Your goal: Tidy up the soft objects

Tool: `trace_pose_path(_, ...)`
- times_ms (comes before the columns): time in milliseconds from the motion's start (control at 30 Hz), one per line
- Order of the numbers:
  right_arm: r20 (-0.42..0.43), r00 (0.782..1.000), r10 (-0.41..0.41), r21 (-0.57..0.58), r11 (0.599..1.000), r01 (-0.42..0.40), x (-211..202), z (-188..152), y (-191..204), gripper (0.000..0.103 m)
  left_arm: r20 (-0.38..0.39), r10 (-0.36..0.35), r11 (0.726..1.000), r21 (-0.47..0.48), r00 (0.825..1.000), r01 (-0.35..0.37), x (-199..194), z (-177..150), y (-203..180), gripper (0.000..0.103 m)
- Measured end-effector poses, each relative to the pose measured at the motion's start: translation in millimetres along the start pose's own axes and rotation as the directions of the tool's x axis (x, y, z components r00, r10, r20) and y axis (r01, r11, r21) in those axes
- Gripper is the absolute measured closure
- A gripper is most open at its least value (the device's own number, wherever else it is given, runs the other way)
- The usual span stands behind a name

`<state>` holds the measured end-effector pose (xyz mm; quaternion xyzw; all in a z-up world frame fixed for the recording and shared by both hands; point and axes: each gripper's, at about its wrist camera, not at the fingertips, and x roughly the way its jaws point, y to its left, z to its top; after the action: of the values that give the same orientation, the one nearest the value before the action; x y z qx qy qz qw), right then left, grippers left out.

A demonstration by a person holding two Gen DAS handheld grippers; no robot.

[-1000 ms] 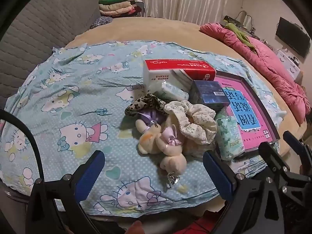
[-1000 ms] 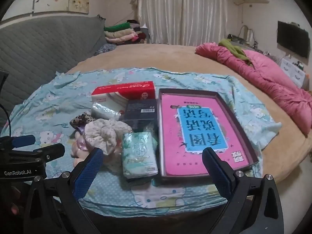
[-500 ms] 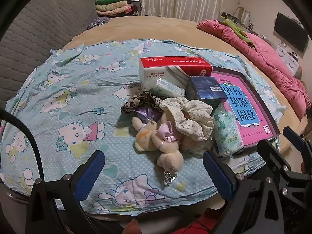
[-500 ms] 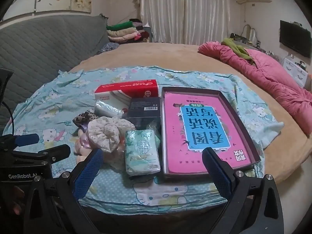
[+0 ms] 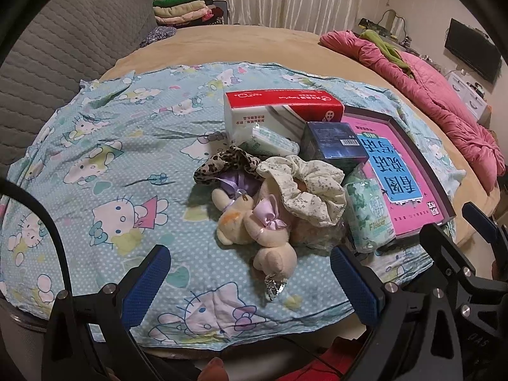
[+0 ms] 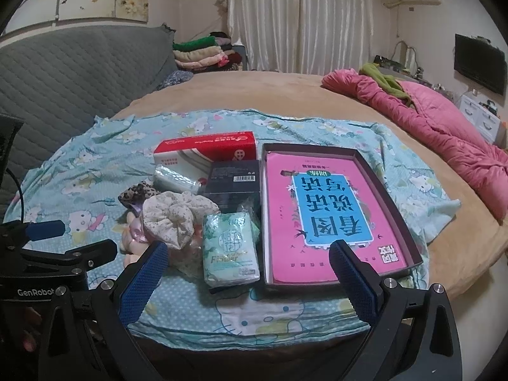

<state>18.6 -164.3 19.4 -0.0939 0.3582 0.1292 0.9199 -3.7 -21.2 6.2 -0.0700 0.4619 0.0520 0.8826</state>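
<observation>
A pile of soft things lies on the blue cartoon-cat cloth (image 5: 104, 158): a beige plush toy (image 5: 257, 225) with a lilac bow, a cream floral scrunchie (image 5: 308, 187), a leopard scrunchie (image 5: 227, 162) and a green tissue pack (image 5: 370, 212). My left gripper (image 5: 247, 282) hovers open just short of the plush toy. My right gripper (image 6: 247, 276) is open too, near the green tissue pack (image 6: 230, 250) and the cream scrunchie (image 6: 174, 216). Nothing is held between either pair of fingers.
A red-and-white tissue box (image 5: 279, 111), a dark blue box (image 5: 333, 146) and a shallow tray (image 6: 377, 171) holding a pink book sit behind the pile. A pink quilt (image 6: 438, 127) lies at the right. A grey padded headboard (image 6: 79, 63) stands at the left.
Both grippers have risen and pulled back slightly, so the pile sits lower in each view. Nothing on the cloth has moved, and both stay open.
</observation>
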Motion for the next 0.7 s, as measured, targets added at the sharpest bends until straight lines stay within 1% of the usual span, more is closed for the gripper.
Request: trace_pose_path(700,-0.008,1.0,0.004,-0.002,1.0,-0.004,2.5,-1.3,0.8,0.002,-0.016,-0.003,1.0,-0.004,1.0,0.003,5.7,-4.6,0.0,0.002)
